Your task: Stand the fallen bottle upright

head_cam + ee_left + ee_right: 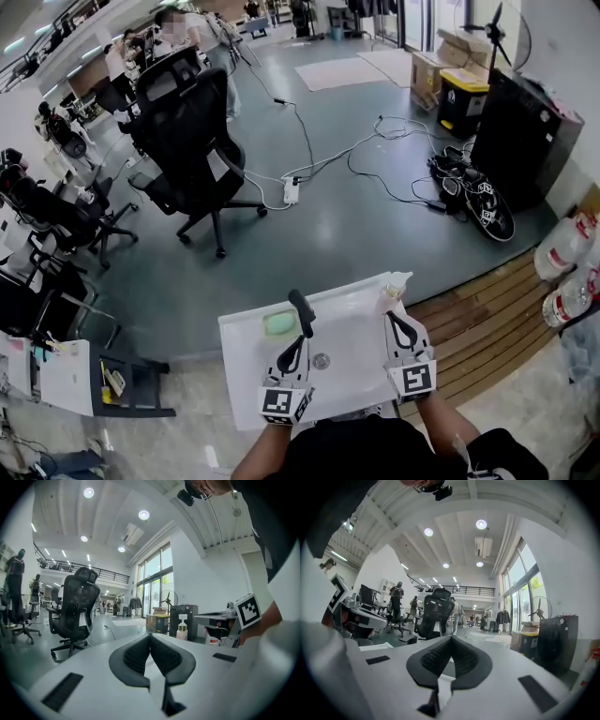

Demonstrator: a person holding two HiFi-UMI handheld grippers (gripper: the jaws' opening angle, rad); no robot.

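Bottle [396, 289]: it stands upright, pump on top, at the far right corner of the white table [246, 361].
Right gripper [397, 322]: your jaws are closed tip to tip, with nothing between them.
Bottle from right gripper: in the head view it sits at 12 o'clock, just past your jaw tips. In the left gripper view it stands free, and your marker cube is off at its 2 o'clock, not touching it.
Left gripper [298, 342]: your jaws are closed too and hold nothing.
Bottle from left gripper: in the head view it is at about 2 o'clock, well apart. In the left gripper view it shows just right of your jaw tips, at about 1 o'clock, farther back on the table.
Green pad [281, 323]: it lies on the table at 11 o'clock from your left gripper, near the tips.
Drain [322, 361]: it sits between your two grippers, nearer the left one.
Chair [192, 141]: a black office chair stands on the floor beyond the table, at 11 o'clock.
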